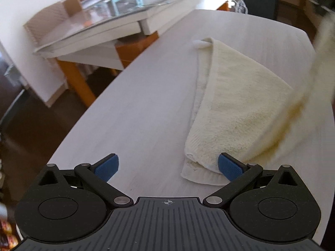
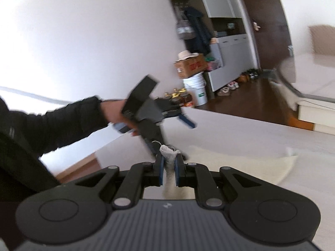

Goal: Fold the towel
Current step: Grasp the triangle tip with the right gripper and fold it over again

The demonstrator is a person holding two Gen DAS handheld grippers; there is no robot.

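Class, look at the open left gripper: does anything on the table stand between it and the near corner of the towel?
Nothing visible does. The left gripper is open over bare table, and the towel corner lies just beside its right finger.

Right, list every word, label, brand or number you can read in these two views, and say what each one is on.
No text can be read in either view.
Cardboard box: red print on its side, too blurred to read.
White bucket: small green label, too small to read.
Right gripper body: a small pale mark, not legible.
Left gripper body: only a crosshair symbol, no lettering.
Towel: no readable tag.
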